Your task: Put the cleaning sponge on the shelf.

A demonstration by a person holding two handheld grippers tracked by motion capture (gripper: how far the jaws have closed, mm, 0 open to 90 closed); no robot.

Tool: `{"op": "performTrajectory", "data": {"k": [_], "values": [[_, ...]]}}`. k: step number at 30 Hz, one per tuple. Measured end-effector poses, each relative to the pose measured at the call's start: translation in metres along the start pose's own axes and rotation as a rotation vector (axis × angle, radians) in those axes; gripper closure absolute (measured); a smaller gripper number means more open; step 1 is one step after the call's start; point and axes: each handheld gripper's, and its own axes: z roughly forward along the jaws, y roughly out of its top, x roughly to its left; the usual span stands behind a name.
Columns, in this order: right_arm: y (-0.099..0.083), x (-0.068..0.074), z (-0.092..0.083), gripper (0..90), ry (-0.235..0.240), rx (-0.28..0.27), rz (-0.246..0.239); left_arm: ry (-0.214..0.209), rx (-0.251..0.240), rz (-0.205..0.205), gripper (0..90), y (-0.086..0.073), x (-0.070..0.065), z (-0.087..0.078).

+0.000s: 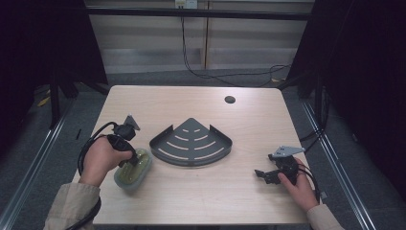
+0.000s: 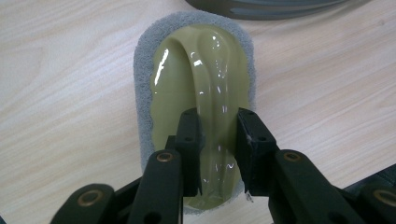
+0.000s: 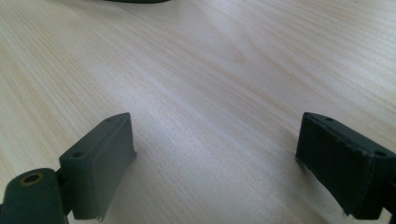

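Note:
A scrubbing pad (image 1: 135,170) with an olive-green glossy plastic top (image 2: 205,60) and a grey sponge base (image 2: 144,56) is at the table's front left. My left gripper (image 1: 131,160) points down at it and is shut on the raised ridge handle (image 2: 218,126), one black jaw on each side. I cannot tell whether the pad rests on the wood or hangs just above it. My right gripper (image 1: 261,175) is low over the front right of the table. It stands open (image 3: 215,140) with bare wood between its fingers.
A dark grey fan-shaped corner tray (image 1: 191,143) with curved slots lies at the table's middle, just right of the pad; its edge (image 2: 261,7) shows beyond the pad. A round cable hole (image 1: 230,99) sits at the back. Dark curtains flank the table.

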Motion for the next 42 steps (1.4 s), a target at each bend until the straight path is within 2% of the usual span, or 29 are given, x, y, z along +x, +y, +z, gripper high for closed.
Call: {"op": "performTrajectory", "data": {"k": [3, 10, 21, 42], "values": [[0.000, 0.000, 0.000, 10.5, -0.001, -0.002, -0.004, -0.007, 0.011, 0.019, 72.3, 0.005, -0.001, -0.001], [0.000, 0.000, 0.000, 10.5, -0.001, -0.002, -0.003, -0.004, 0.019, 0.029, 72.3, 0.011, 0.000, -0.007], [0.000, 0.000, 0.000, 10.5, -0.001, -0.002, -0.003, -0.004, 0.004, 0.035, 72.3, 0.019, 0.005, -0.022], [0.000, 0.000, 0.000, 10.5, -0.001, -0.002, -0.003, 0.005, -0.031, 0.045, 72.3, 0.042, 0.005, -0.038]]}}
